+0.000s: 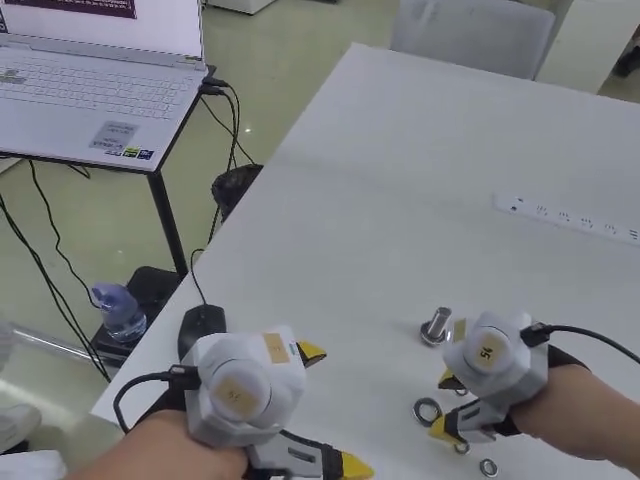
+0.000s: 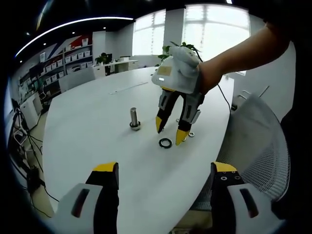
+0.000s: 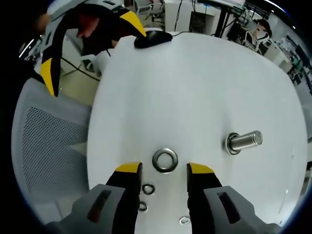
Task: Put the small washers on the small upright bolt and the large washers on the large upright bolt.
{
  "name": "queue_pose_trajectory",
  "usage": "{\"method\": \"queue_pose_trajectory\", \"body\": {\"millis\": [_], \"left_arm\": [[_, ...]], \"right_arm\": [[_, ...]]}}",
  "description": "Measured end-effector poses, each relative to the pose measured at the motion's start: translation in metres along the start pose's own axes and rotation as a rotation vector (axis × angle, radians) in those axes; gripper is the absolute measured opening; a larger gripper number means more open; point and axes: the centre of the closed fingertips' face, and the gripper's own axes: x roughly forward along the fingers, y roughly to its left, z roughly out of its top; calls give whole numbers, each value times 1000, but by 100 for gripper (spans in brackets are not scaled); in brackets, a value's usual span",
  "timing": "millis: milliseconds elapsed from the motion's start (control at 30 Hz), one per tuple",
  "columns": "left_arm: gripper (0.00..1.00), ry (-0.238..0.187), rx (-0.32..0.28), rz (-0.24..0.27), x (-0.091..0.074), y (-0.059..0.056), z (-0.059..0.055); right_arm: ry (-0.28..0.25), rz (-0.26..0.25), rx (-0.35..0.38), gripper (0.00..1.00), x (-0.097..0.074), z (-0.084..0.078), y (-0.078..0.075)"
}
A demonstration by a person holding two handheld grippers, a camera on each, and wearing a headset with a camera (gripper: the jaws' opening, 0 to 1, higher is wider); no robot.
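- Large washer point(image 3: 165, 160) lies flat on the white worktop point(image 3: 195, 87), just ahead of my right gripper point(image 3: 165, 169) and in line with the gap between its tips.
- Right gripper is spread, with nothing pinched.
- Bolt point(image 3: 241, 141) stands upright near the large washer, not touching it.
- Small washers point(image 3: 148, 188) lie loose by the right gripper's jaws.
- My left gripper point(image 2: 165, 169) is spread wide and empty, back near the worktop's edge.
- Mouse point(image 3: 152, 38) sits at the worktop's edge.
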Motion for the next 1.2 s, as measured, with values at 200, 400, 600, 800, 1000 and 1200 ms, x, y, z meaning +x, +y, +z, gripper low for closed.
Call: {"method": "queue_pose_trajectory", "body": {"millis": [200,400,600,800,1000,1200], "left_arm": [[76,3,2,-3,-1,3,-2],[76,7,-2,-2,-2,5,-4],[76,4,-4,10,-4,8,-5],[76,3,-1,8,-5,8,-4],[77,14,9,2,-1,8,-4],[78,33,16,2,5,6,-7]], "right_arm": [[9,4,4,38,6,-1,1],[21,3,0,38,9,-1,-1],[24,-15,-17,38,12,-3,-2],[23,-24,-5,37,12,-3,-3],[38,-22,-3,34,12,-3,0],[80,-25,11,31,13,-2,1]]}}
